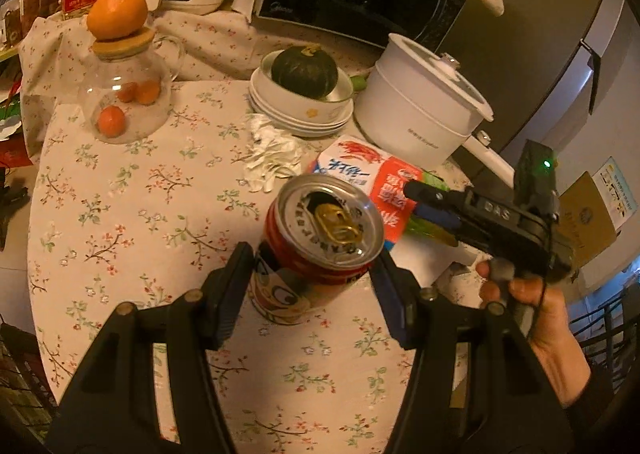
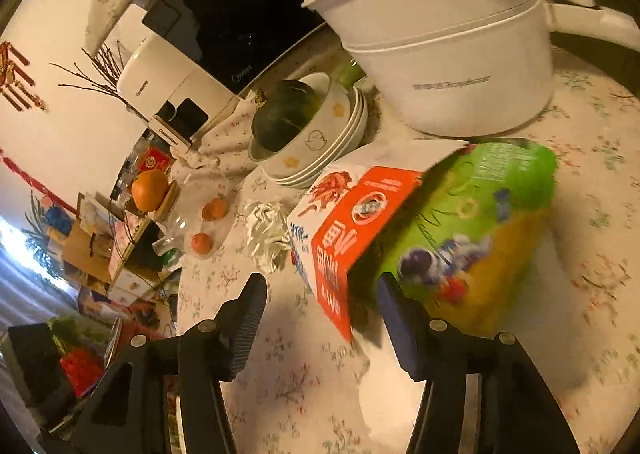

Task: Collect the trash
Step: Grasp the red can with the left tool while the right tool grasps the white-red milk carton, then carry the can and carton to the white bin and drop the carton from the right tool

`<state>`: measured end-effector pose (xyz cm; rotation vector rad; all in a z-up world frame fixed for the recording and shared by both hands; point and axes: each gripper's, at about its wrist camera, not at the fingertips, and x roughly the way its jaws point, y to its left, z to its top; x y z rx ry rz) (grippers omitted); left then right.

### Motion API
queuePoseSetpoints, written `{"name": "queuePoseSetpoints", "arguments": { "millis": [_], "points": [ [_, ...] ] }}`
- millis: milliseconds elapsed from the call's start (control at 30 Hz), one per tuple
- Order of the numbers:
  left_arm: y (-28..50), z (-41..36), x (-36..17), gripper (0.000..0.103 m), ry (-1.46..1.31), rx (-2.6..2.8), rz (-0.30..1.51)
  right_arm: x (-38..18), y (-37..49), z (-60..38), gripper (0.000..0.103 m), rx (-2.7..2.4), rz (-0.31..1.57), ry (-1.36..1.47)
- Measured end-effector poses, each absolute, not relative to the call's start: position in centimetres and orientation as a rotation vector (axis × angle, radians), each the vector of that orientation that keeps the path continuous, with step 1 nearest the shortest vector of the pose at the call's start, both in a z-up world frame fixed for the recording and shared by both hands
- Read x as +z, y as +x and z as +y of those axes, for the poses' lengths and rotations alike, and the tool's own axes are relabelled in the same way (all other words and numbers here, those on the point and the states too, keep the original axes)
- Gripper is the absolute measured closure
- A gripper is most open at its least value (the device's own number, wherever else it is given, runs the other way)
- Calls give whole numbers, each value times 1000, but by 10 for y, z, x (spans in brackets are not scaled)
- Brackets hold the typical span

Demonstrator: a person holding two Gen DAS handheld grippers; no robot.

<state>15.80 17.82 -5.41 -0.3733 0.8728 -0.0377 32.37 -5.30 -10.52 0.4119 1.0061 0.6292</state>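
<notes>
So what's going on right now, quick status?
Left gripper shut on red can. Right gripper open at milk carton. White pot close behind.

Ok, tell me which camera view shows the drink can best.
The left wrist view: the drink can fills the centre, opened top and pull tab facing the camera, clamped in the left gripper. The right wrist view shows nothing of it.
</notes>
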Motion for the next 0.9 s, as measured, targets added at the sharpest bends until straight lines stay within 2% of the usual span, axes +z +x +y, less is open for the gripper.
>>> {"name": "queuePoseSetpoints", "arguments": {
  "millis": [67, 133, 200, 333, 667, 900],
  "points": [
    [159, 180, -58, 42, -371, -36, 884, -115, 333, -45, 53, 637, 1014, 423],
    [160, 182, -60, 42, -369, -36, 893, -122, 339, -40, 77, 661, 1017, 437],
    [161, 182, -63, 42, -366, -35, 901, -126, 340, -36, 95, 685, 1016, 444],
    [160, 184, -61, 42, -384, -37, 897, -112, 330, -36, 99, 721, 962, 454],
    [144, 162, -39, 42, -401, -93, 840, -28, 275, -80, 99, 751, 819, 440],
    [130, 130, -35, 42, -383, -152, 834, -2, 225, -144, 99, 691, 787, 403]
  ]
}}
